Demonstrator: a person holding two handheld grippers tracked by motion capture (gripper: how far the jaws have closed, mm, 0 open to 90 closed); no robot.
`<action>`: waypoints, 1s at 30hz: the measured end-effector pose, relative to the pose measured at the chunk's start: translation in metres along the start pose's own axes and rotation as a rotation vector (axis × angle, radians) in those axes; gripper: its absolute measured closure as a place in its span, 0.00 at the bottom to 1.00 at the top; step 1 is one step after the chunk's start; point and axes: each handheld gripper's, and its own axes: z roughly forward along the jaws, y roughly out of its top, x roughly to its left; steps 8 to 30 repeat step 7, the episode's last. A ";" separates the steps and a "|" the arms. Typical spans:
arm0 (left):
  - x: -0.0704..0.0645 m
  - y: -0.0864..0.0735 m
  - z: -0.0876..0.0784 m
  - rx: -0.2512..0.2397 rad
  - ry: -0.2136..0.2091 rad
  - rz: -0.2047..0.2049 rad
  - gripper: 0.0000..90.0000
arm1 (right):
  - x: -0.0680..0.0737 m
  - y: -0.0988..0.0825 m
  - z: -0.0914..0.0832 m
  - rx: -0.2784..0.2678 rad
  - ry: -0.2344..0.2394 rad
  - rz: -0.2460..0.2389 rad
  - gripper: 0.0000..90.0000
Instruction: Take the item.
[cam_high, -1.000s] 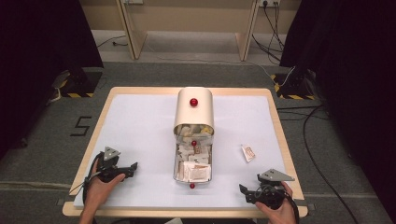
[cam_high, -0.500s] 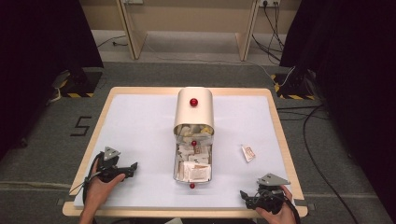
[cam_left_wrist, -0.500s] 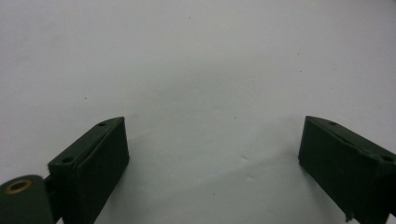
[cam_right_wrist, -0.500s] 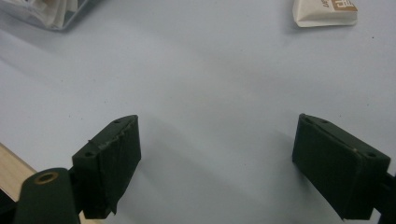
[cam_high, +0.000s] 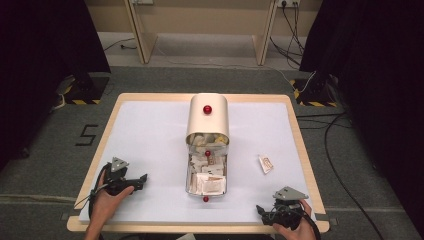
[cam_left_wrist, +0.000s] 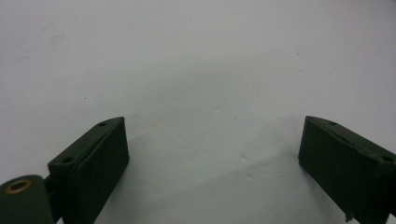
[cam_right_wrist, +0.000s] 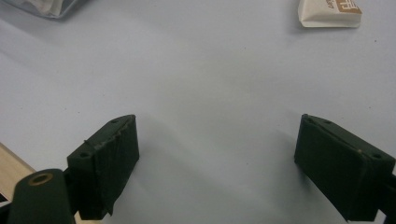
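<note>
Apparently the work here is gathering sachets into the long metal box with the cream roll-top lid (cam_high: 207, 119), which stands open at the middle of the white surface (cam_high: 150, 140) with many white paper packets (cam_high: 206, 175) already piled inside (so most of it looks done). 1 small white-and-brown paper sachet (cam_high: 265, 163) lies loose on the surface, right of the box and well apart from it; in the right gripper view it sits at the top edge (cam_right_wrist: 330, 13), far ahead of the jaws. That sachet is, I judge, what is left to pick up and drop in. The right tool (cam_high: 265, 212) rests at the near right corner, jaws spread wide and grasping nothing; the left tool (cam_high: 141, 180) rests near the front left, likewise released and empty over bare surface (cam_left_wrist: 196, 70). Compared with the picture from 1 second ago, the right tool has drawn back toward the front edge, while the left tool, box and sachet sit where they were.
</note>
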 end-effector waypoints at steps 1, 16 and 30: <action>0.000 0.000 0.000 0.000 0.000 0.000 0.08 | 0.000 0.000 0.000 0.000 0.001 0.000 0.16; 0.000 0.000 0.000 0.000 0.000 0.000 0.09 | 0.000 0.000 0.000 0.000 0.004 -0.002 0.16; 0.000 0.000 0.000 0.000 0.000 0.000 0.09 | 0.000 0.000 0.000 0.000 0.004 -0.002 0.16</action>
